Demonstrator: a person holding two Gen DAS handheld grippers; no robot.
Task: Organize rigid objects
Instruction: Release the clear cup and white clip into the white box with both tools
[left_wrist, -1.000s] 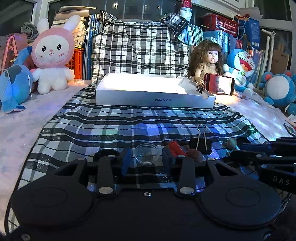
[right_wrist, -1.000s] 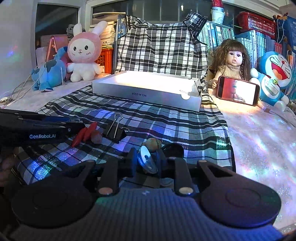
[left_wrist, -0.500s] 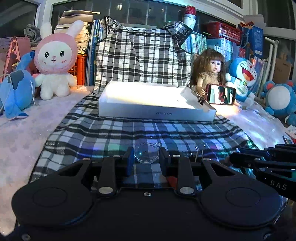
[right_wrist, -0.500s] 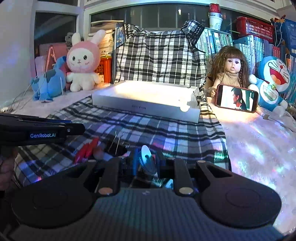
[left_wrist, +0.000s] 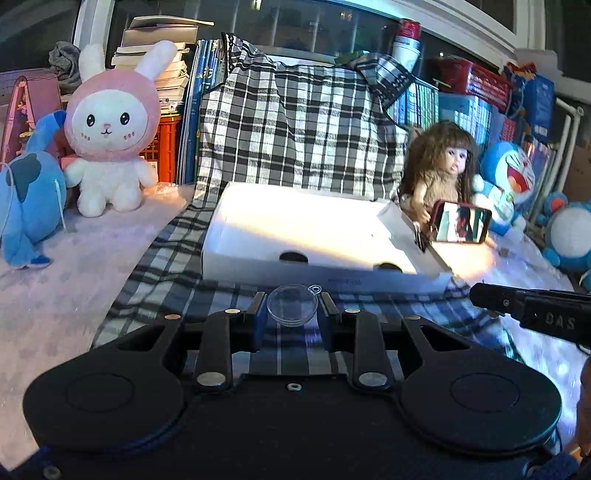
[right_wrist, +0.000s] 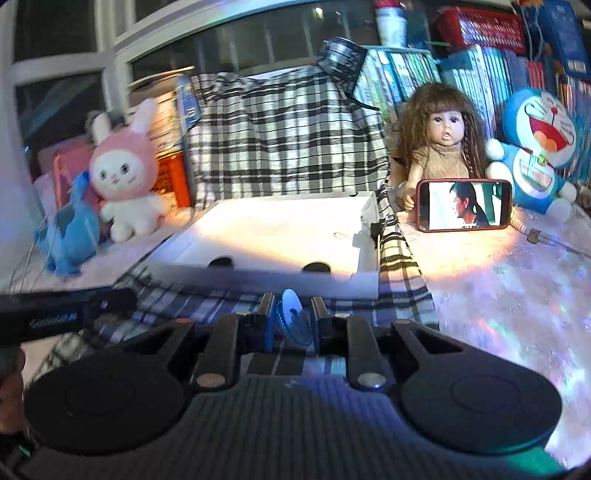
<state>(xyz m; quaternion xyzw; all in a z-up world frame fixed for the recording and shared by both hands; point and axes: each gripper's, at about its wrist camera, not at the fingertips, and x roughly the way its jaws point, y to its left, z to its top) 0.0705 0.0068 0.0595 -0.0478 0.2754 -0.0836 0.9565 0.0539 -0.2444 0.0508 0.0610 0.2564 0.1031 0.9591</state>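
**Both grippers carrying clear half-shells, short of the white box**

Checked cloth (left_wrist: 295, 122) covers the table centre and drapes up over the stack behind; bare pale tabletop on both sides.

White box (left_wrist: 258, 260), open top, sits on the cloth with its long axis running left-right across both views. Brightly lit inside. Two dark round items lie against its near wall, one mid, one further right; can't tell what they are.

Background, not in play: pink bunny plush (left_wrist: 110, 125) at left, doll (right_wrist: 443, 140) at right, phone (right_wrist: 464, 209) propped on its long edge in front of the doll with the screen on.

Left gripper (left_wrist: 293, 314): fingers clamped on the clear dome (left_wrist: 292, 305), a round transparent half-shell, wide face toward the camera, small hanging loop at upper right. It is held above the cloth, just short of the box's near wall.

Right gripper (right_wrist: 292, 321): fingers clamped on the clear disc (right_wrist: 293, 314), a second transparent piece, seen edge-on, standing upright, top leaning slightly left. Also short of the near wall.
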